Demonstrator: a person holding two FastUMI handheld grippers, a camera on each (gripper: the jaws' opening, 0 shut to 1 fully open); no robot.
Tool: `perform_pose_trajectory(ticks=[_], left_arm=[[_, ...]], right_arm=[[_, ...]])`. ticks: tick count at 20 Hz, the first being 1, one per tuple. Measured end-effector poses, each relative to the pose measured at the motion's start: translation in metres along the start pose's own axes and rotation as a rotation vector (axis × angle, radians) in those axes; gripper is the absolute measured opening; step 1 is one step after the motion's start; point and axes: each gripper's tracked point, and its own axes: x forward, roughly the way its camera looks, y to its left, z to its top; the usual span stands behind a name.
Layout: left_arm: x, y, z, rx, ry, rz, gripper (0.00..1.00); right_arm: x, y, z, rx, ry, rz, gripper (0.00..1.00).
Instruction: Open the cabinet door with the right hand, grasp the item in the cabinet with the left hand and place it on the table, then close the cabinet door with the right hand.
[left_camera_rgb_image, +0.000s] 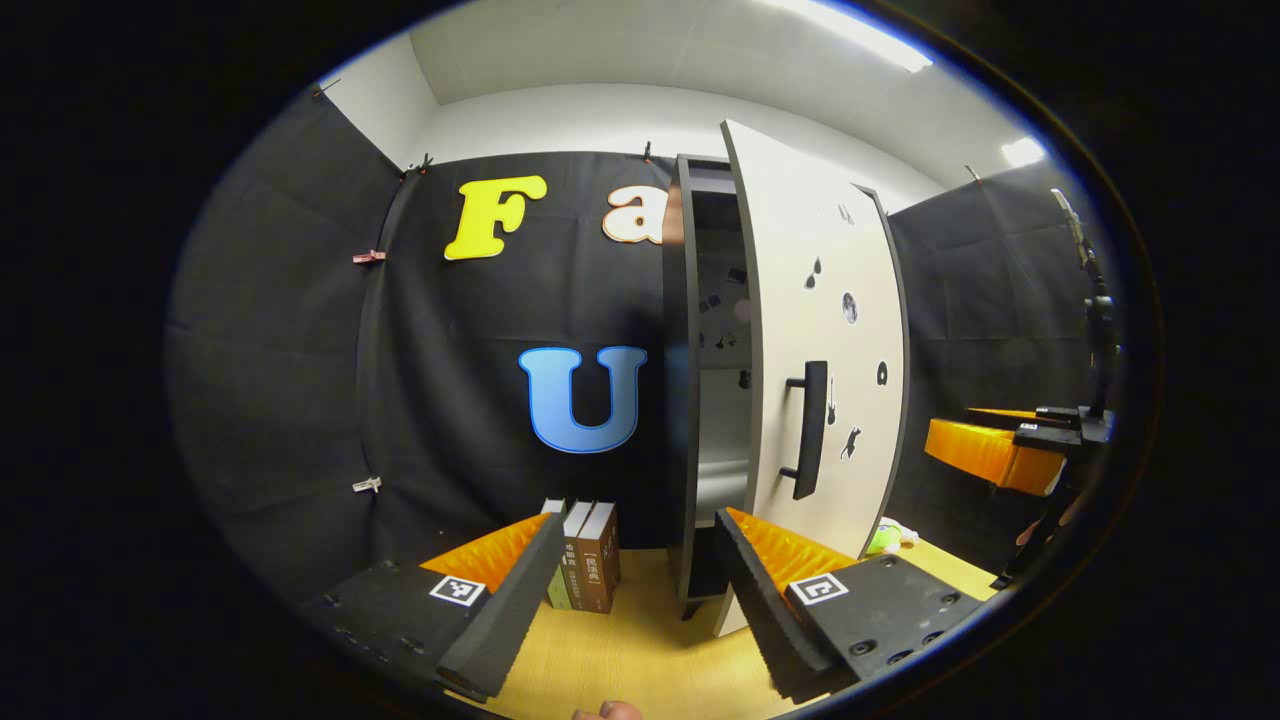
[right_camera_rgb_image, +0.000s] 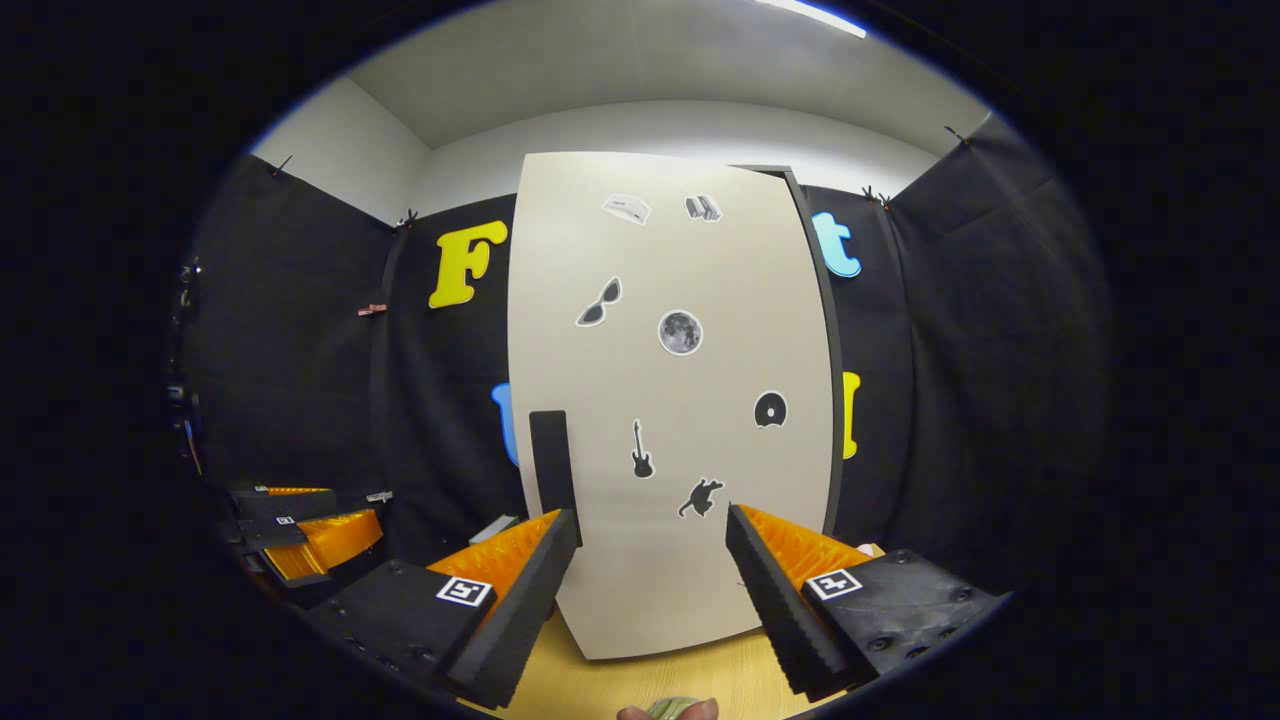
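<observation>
The cabinet door (left_camera_rgb_image: 800, 340) stands partly swung out at the centre of the left gripper view, its edge toward the camera and its dark bar handle (left_camera_rgb_image: 812, 428) facing right, so step 1, the opening, looks done or nearly done. The next move falls to the left gripper (left_camera_rgb_image: 635, 590): reach into the dark gap left of the door and find the item. That item cannot be made out; the interior (left_camera_rgb_image: 722, 340) at centre frame shows only shelves and small dim shapes. The left gripper's 2 fingers are spread wide, holding nothing, low over the table (left_camera_rgb_image: 640, 650). In the right gripper view the right gripper (right_camera_rgb_image: 648, 590) is likewise spread and empty, facing the door's stickered front, touching neither door nor handle.
</observation>
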Motion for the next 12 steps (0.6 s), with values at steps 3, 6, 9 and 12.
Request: perform_pose_trajectory(ticks=[3, 6, 9, 12], left_arm=[[-0.004, -0.001, 0.000, 0.011, -0.004, 0.011, 0.95], [-0.005, 0.004, 0.000, -0.009, -0.009, 0.017, 0.94], [-0.006, 0.006, 0.009, -0.026, -0.018, 0.022, 0.94], [-0.006, 0.006, 0.012, -0.018, -0.023, 0.023, 0.95]], right_arm=[[-0.003, 0.000, 0.001, 0.002, -0.003, -0.013, 0.98], [-0.002, -0.001, 0.001, -0.008, -0.010, -0.019, 0.98], [-0.003, -0.002, -0.001, -0.013, -0.008, -0.025, 0.98], [-0.004, -0.006, -0.002, -0.041, -0.007, -0.042, 0.98]])
